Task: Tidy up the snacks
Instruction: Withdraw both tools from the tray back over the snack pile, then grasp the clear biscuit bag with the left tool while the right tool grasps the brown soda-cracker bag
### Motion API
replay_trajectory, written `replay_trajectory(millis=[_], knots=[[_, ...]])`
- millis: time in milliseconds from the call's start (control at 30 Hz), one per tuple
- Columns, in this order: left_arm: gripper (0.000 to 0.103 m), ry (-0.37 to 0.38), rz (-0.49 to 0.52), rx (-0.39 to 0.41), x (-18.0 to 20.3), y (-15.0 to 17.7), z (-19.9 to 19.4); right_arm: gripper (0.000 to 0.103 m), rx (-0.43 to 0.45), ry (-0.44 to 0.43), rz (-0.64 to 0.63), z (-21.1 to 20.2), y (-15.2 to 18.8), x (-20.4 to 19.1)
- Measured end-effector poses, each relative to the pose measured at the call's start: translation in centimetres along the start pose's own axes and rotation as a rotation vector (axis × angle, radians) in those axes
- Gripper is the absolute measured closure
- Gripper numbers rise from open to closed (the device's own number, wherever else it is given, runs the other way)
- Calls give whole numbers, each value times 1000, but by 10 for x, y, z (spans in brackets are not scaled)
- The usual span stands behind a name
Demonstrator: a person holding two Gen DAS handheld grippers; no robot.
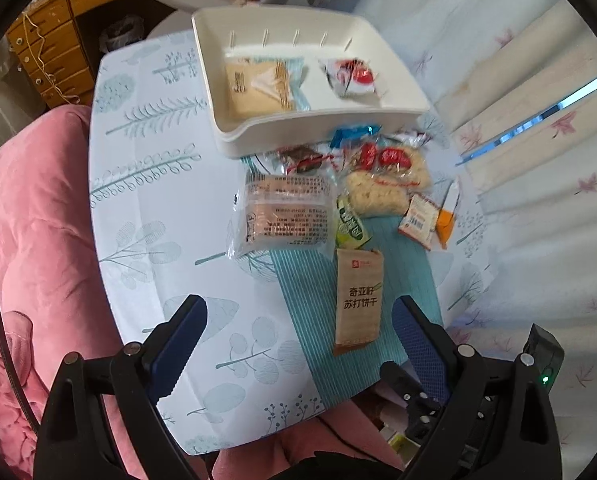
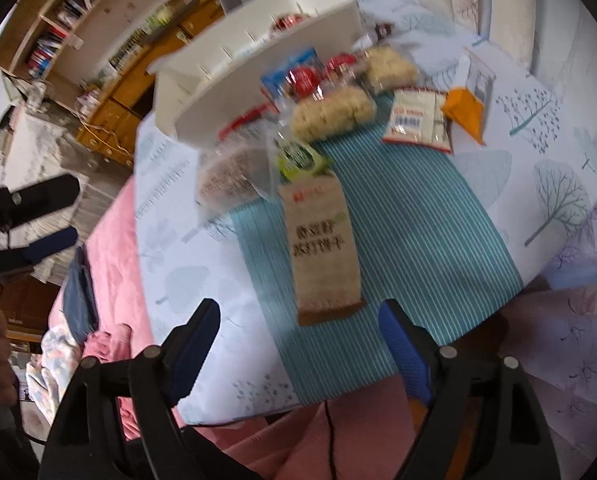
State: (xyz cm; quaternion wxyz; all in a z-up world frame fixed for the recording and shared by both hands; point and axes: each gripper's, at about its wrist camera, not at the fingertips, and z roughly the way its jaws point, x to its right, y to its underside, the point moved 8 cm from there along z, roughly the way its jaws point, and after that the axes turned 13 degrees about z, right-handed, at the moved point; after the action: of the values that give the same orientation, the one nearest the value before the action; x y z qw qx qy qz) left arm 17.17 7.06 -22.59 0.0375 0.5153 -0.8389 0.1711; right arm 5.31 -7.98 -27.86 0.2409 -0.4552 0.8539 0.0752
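A white tray stands at the far side of the table and holds a beige packet and a red-and-white packet. In front of it lies a pile of snacks: a clear-wrapped cake, a green sachet, pale crackers and a brown cracker box. My left gripper is open above the table's near edge, the box between its fingers' line. My right gripper is open just short of the brown box. The tray also shows in the right wrist view.
A teal striped mat lies under the snacks on the leaf-print tablecloth. A pink blanket lies to the left. A wooden drawer unit stands behind. Small white and orange packets lie at the right.
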Motion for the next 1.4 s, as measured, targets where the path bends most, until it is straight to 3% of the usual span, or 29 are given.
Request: replay_trajectory(millis=[367,567,767,867,1000,1200,1400], knots=[[10,-34,-36,-179,-7,-19,70,21,-160,101,-14,48,-12,10],[10,-46,-88,-245,-15,-30,109,21,-225,140,-96,69,-13,-2],[10,-69,-124,-287,-24,-39,139,21,-251,174,-187,82,-18,-18],[10,-124,-127,-307,-31,-43,150,21,-268,197,-216,90,-21,-22],[9,-97,-154,-312,-31,-50,162,21,-280,228,-235,97,-28,-23],[5,-88,-186,-336,-31,-56,180,32,-305,260,-257,105,-40,-21],[8,-70,-184,-335,-29,-62,189,44,-322,284,-259,113,-51,-22]])
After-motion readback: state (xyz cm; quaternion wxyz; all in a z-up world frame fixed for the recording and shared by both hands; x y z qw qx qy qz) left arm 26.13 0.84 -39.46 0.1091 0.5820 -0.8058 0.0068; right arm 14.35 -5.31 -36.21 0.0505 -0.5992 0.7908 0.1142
